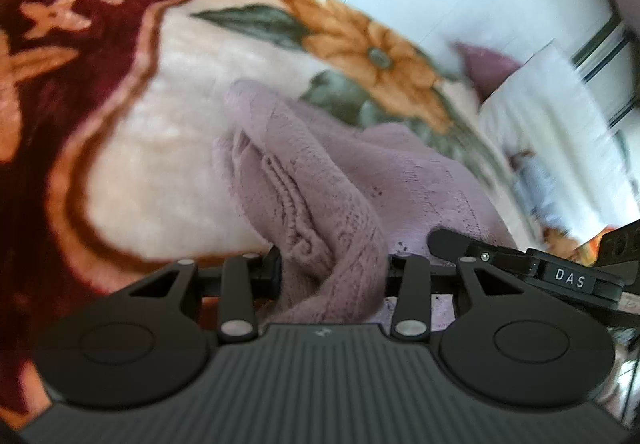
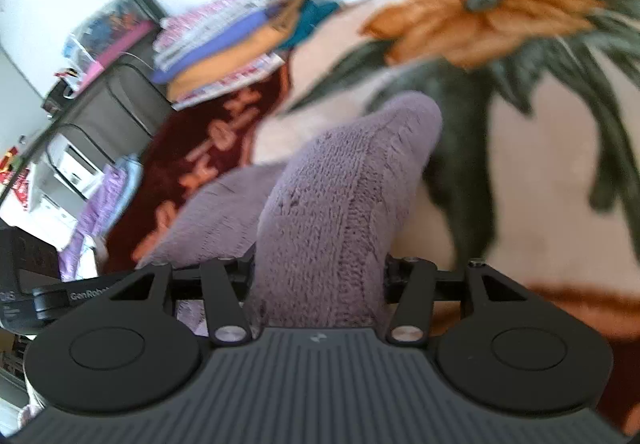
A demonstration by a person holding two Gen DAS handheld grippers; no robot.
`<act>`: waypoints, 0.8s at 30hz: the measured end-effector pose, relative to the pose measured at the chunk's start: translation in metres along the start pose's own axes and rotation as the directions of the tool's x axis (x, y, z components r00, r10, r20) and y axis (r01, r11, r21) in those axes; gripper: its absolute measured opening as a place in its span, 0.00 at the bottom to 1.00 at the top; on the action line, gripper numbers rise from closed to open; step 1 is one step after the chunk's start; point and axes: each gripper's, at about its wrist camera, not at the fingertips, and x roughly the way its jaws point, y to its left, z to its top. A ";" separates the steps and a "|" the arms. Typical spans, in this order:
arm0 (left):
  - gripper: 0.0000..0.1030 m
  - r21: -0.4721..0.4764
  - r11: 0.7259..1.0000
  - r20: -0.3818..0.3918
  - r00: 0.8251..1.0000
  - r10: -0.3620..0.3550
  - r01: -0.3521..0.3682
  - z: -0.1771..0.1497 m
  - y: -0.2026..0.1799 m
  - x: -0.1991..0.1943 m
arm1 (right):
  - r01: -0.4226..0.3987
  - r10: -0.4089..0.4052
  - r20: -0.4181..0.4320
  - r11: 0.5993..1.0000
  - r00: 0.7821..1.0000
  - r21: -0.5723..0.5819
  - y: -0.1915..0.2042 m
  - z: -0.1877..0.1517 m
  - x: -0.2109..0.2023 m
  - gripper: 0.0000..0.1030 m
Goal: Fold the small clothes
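Both grippers had hold of the same lilac knitted garment (image 1: 320, 180). In the left wrist view, the left gripper (image 1: 332, 268) was clamped on a bunched, ribbed edge of the knit, which filled the gap between its jaws and rose in a thick fold toward the camera. In the right wrist view, the right gripper (image 2: 320, 276) pinched another thick roll of the same knit. That gripper's jaws had been narrowing and looked to have settled onto the wool, the fabric packed between them.

The rest of the garment trailed down onto the floral blanket (image 1: 168, 132), lying on its pale middle part near the orange flower (image 1: 372, 52) and away from the dark red border. Holding it at two separate points was probably meant to lift the piece and spread it, so that it could be laid flat before any fold; the folding itself seemed not yet begun on this item.

A stack of folded clothes (image 2: 228, 44) sat at the far edge of the blanket, well apart from the garment, likely the place for finished pieces. The right gripper's tip showed at the right edge of the left view, just beside the knit. Both views were blurred.
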 end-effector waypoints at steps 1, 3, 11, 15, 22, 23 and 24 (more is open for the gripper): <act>0.42 0.017 0.999 -0.007 1.000 0.028 -0.028 -0.004 0.000 0.004 | 0.007 -0.007 -0.013 1.000 1.000 0.016 -0.006 -0.006 0.003 0.56; 0.44 0.036 0.997 -0.014 0.998 0.062 -0.062 -0.010 0.003 0.009 | 0.028 -0.028 -0.025 0.999 0.999 0.020 -0.014 -0.017 0.010 0.58; 0.50 0.051 0.993 -0.011 0.995 0.104 -0.103 -0.020 -0.001 -0.005 | 0.058 -0.058 -0.019 0.998 0.998 0.015 -0.022 -0.040 0.007 0.68; 0.54 0.134 0.972 0.041 0.981 0.189 -0.193 -0.028 -0.013 -0.021 | 0.082 -0.082 -0.003 0.996 0.997 -0.039 -0.012 -0.041 -0.011 0.68; 0.55 0.164 0.950 0.089 0.963 0.255 -0.267 -0.043 -0.009 -0.031 | 0.124 -0.118 0.056 0.986 0.991 -0.114 -0.003 -0.056 -0.045 0.64; 0.55 0.168 0.948 0.090 0.961 0.260 -0.272 -0.044 -0.008 -0.029 | 0.131 -0.125 0.054 0.983 0.991 -0.129 -0.002 -0.058 -0.045 0.62; 0.55 0.168 0.947 0.090 0.961 0.263 -0.275 -0.045 -0.007 -0.027 | 0.136 -0.130 0.049 0.980 0.990 -0.145 -0.002 -0.061 -0.042 0.62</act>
